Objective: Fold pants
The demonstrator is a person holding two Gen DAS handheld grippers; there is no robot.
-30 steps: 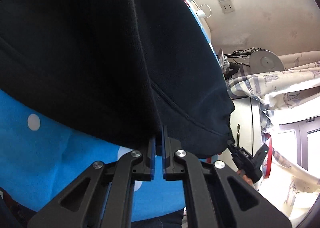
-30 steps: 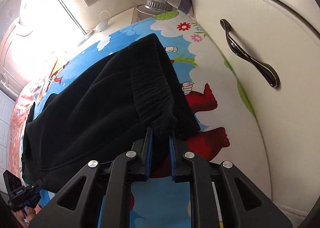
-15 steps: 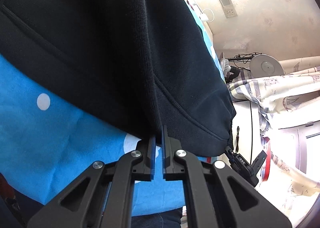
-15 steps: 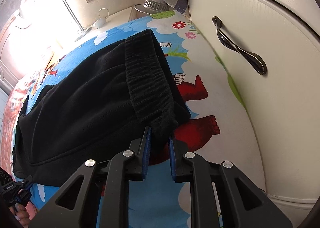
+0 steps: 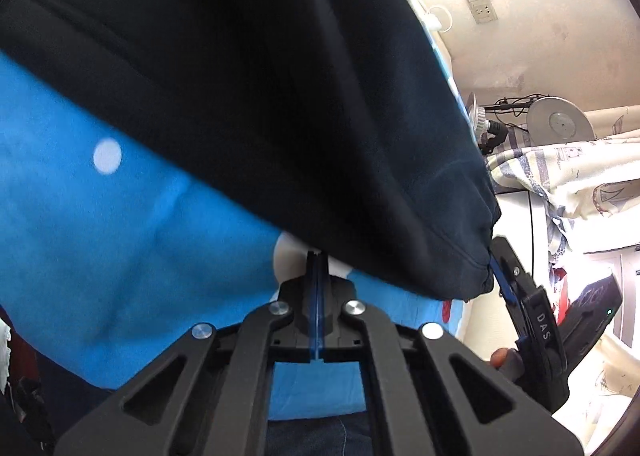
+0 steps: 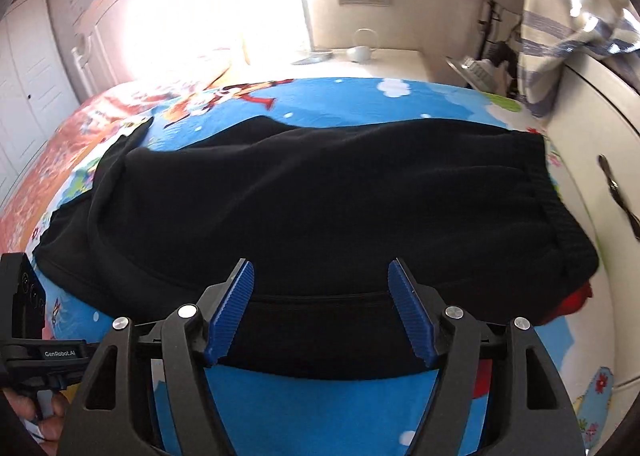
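Note:
Black sweatpants point(image 6: 320, 196) lie folded lengthwise across the blue cartoon bed sheet point(image 6: 320, 408), waistband to the right. My right gripper point(image 6: 319, 268) hovers over their near edge at the middle. Its jaws are opening, and the blue pads touch no cloth. In the left wrist view the pants point(image 5: 280, 96) fill the top. My left gripper point(image 5: 317, 256) is shut, its tips at the very edge of the leg end. How much cloth it pinches is hidden. One blue-padded finger point(image 5: 502, 280) of the right gripper shows beside the pants' corner.
A white cabinet with a dark handle point(image 6: 618, 192) stands to the right of the bed. A patterned cloth point(image 5: 560, 168) hangs over it, near a fan point(image 5: 560, 124). A white teapot point(image 6: 362, 50) sits on the night table beyond. A hand point(image 6: 40, 416) shows at bottom left.
My right gripper let go of the waistband, spread its jaws and swung left to the middle of the pants' near edge. The pants have settled flatter. The left gripper stays shut at the leg end.

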